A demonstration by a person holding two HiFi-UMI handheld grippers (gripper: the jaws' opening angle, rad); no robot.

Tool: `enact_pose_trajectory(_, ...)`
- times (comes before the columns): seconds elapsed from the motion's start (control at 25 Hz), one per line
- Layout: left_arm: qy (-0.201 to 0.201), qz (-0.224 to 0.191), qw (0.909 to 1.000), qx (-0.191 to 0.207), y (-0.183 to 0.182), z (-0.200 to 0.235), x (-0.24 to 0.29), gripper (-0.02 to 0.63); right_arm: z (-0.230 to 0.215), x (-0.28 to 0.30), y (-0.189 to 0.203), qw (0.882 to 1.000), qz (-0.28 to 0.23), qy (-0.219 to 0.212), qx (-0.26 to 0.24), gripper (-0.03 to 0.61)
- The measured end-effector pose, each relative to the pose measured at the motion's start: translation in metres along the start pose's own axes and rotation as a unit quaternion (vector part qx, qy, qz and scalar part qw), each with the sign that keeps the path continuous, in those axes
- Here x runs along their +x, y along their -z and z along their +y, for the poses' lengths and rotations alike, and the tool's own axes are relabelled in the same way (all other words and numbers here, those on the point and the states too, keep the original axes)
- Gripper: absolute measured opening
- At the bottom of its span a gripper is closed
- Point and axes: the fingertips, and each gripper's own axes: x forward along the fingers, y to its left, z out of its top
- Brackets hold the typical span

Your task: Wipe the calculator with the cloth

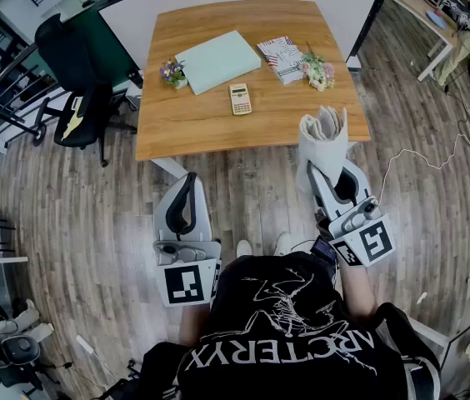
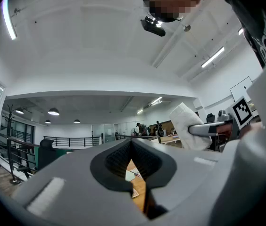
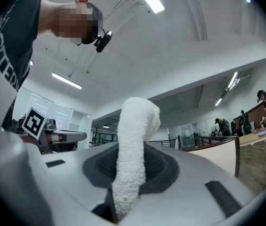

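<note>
The cream calculator [image 1: 240, 99] lies flat near the middle of the wooden table [image 1: 177, 127]. Neither gripper is over the table; both hang above the floor in front of its near edge. My right gripper [image 1: 324, 171] is shut on a folded white cloth [image 1: 324, 133], which stands up out of the jaws towards the table's front right corner. In the right gripper view the cloth [image 3: 134, 145] rises between the dark pads [image 3: 159, 166] of that gripper [image 3: 129, 171]. My left gripper [image 1: 187, 183] is shut with nothing in it; in its own view the jaws meet at the tips [image 2: 132, 142].
On the table are a pale green pad [image 1: 217, 60], a small flower pot [image 1: 172, 73], a bouquet [image 1: 317, 70] and printed booklets [image 1: 282, 57]. A black office chair [image 1: 81, 111] stands left of the table. A white cable [image 1: 435, 161] trails on the floor at right.
</note>
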Motion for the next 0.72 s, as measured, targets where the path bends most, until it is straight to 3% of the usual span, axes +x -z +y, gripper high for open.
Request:
enact_pose_trajectory(0.24,0.004,0.019,0.9998,-0.006,0.003,-0.005,0.000,0.009,0.001,0.002,0.001,1.000,-0.001,-0.011,0.005,0.095)
enact_pose_trajectory(0.48,0.001,0.007,1.0000,0.006,0.000,-0.005,0.009,0.009,0.002,0.005,-0.004,0.999,-0.017,-0.030,0.008,0.094)
enact_pose_trajectory(0.72,-0.008,0.029,0.9995,-0.005,0.010,-0.021,0.025,0.009,-0.023,0.005,0.003,0.999,-0.008,-0.035,0.005,0.094)
